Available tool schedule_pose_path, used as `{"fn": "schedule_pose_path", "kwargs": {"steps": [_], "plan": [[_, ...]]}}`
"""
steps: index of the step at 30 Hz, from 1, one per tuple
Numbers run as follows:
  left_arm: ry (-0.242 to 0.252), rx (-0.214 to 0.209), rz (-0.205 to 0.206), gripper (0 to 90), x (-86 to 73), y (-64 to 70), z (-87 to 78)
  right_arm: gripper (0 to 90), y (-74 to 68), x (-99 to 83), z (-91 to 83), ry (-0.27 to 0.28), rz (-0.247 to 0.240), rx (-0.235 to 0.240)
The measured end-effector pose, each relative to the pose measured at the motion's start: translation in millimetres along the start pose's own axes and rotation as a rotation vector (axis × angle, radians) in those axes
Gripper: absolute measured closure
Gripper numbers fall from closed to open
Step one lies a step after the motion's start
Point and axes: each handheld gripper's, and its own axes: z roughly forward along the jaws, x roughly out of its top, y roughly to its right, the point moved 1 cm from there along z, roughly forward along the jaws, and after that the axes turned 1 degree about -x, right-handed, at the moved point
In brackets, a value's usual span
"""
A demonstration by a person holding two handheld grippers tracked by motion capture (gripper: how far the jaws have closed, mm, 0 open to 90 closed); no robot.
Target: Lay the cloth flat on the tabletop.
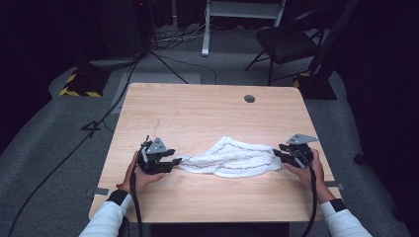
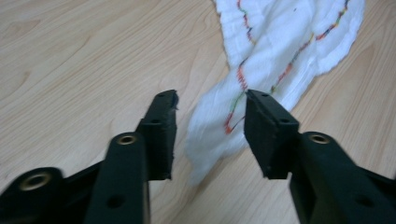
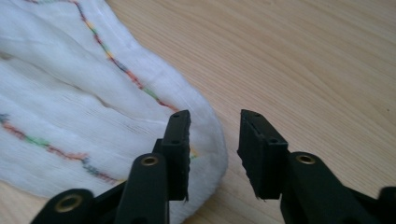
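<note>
White cloth point(image 1: 232, 157) with wavy lines of coloured stitching lies bunched and stretched sideways on the wooden table point(image 1: 197, 113), nearer the person's edge than the far one. One narrow end points at the left gripper point(image 1: 174, 161) and the wider end reaches toward the right gripper point(image 1: 275, 154).

In the left gripper view, the left gripper point(image 2: 211, 100) has its jaws spread wide, and the twisted narrow end of the cloth point(image 2: 280, 42) runs up between them. The cloth lies in the gap without being pinched; the right-hand jaw tip sits at the cloth's edge, while the other jaw stands apart from it over bare wood.

In the right gripper view, the right gripper point(image 3: 215, 114) is also parted, with nothing clamped. One jaw hangs over the rounded edge of the cloth point(image 3: 70, 107), and the other is over bare table beside it. Whether that jaw touches the fabric cannot be told.

From the high view, a hand in a white sleeve holds each gripper, one at either end of the cloth. A round grey cap point(image 1: 249, 98) sits in the table near its far edge, and a dark chair point(image 1: 286, 44) stands on the floor beyond.
</note>
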Motion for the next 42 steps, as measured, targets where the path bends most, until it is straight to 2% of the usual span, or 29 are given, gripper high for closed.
{"fn": "schedule_pose_path", "kwargs": {"steps": [1, 3, 5, 6, 7, 8, 9, 12, 13, 16, 20, 21, 22, 24, 25, 26, 27, 28, 29, 30, 32, 34, 35, 37, 39, 40, 42], "plan": [[0.003, 0.000, 0.009, 46.9, 4.1, 1.4, 2.0, 61.1, -1.9, 1.6, -2.5, 0.016, -0.006, 0.016], [0.014, -0.030, 0.009, 43.9, 12.4, 5.0, 7.4, 59.8, -7.1, 5.4, -6.2, 0.027, -0.023, 0.015], [0.002, -0.038, 0.020, 38.9, 20.4, 9.9, 14.4, 59.2, -15.5, 10.5, -10.5, 0.048, -0.049, 0.047], [0.000, -0.057, 0.036, 38.9, 26.4, 13.2, 20.5, 58.9, -20.9, 13.4, -12.2, 0.054, -0.069, 0.049], [-0.007, -0.063, 0.051, 38.5, 31.6, 16.5, 25.8, 58.9, -28.4, 16.8, -13.6, 0.063, -0.087, 0.080], [-0.007, -0.063, 0.051, 38.4, 31.6, 16.5, 25.8, 58.9, -28.4, 16.8, -13.6, 0.063, -0.087, 0.080], [-0.024, -0.086, 0.086, 39.3, 42.0, 23.4, 38.1, 58.7, -43.4, 20.9, -13.7, 0.076, -0.135, 0.149], [-0.041, -0.119, 0.119, 41.2, 57.5, 30.3, 57.5, 59.1, -69.6, 22.8, -8.3, 0.067, -0.202, 0.259], [-0.048, -0.118, 0.127, 42.3, 61.2, 30.9, 62.2, 58.5, -77.6, 22.7, -4.9, 0.056, -0.227, 0.282], [-0.055, -0.134, 0.096, 43.8, 77.3, 26.4, 81.6, 56.2, -95.2, 22.6, 5.8, 0.035, -0.272, 0.331], [-0.057, -0.119, 0.079, 47.8, 94.8, 16.6, 99.3, 54.6, -107.7, 21.3, 20.0, 0.012, -0.305, 0.351], [-0.057, -0.119, 0.079, 48.5, 94.8, 16.6, 99.3, 54.6, -107.7, 21.3, 20.0, 0.012, -0.305, 0.351], [-0.094, -0.149, 0.072, 48.8, 101.4, 11.6, 114.4, 54.2, -111.6, 21.7, 25.5, 0.006, -0.310, 0.366], [-0.125, -0.143, 0.060, 48.8, 104.2, 9.7, 128.9, 54.2, -114.8, 22.0, 30.5, -0.001, -0.314, 0.371], [-0.143, -0.155, 0.053, 48.7, 104.6, 9.1, 135.9, 54.3, -116.1, 22.2, 33.1, -0.007, -0.318, 0.371], [-0.143, -0.155, 0.053, 48.7, 104.6, 9.1, 135.9, 54.5, -116.8, 22.2, 35.5, -0.010, -0.317, 0.376], [-0.189, -0.140, 0.059, 48.4, 104.3, 9.5, 148.9, 54.8, -116.9, 22.4, 37.3, -0.012, -0.317, 0.378], [-0.189, -0.140, 0.059, 48.4, 104.3, 9.5, 148.9, 55.7, -116.6, 22.9, 38.4, -0.012, -0.308, 0.381], [-0.224, -0.147, 0.061, 48.7, 102.6, 10.0, 158.1, 56.8, -115.9, 23.5, 39.2, -0.011, -0.308, 0.382], [-0.247, -0.139, 0.073, 52.7, 101.7, 10.0, 161.4, 58.5, -115.4, 23.6, 39.6, -0.011, -0.307, 0.384], [-0.250, -0.144, 0.106, 63.0, 102.2, 8.1, 161.3, 64.2, -114.4, 23.0, 39.4, -0.019, -0.296, 0.402], [-0.261, -0.144, 0.105, 78.1, 102.9, 4.0, 160.7, 70.9, -113.1, 23.3, 38.9, -0.027, -0.294, 0.401], [-0.261, -0.144, 0.105, 82.2, 102.9, 4.0, 160.7, 75.3, -111.9, 23.4, 38.3, -0.033, -0.295, 0.402], [-0.259, -0.148, 0.096, 85.8, 101.7, -1.4, 159.0, 81.0, -109.5, 23.0, 37.3, -0.039, -0.304, 0.394], [-0.268, -0.125, 0.099, 86.6, 101.1, -3.7, 156.9, 84.7, -107.0, 22.1, 35.6, -0.049, -0.308, 0.391], [-0.269, -0.123, 0.090, 86.7, 99.9, -6.6, 155.0, 85.7, -105.4, 21.5, 34.6, -0.053, -0.310, 0.386], [-0.274, -0.091, 0.079, 86.7, 97.3, -14.3, 149.9, 86.3, -101.7, 19.3, 31.1, -0.065, -0.319, 0.383]]}}
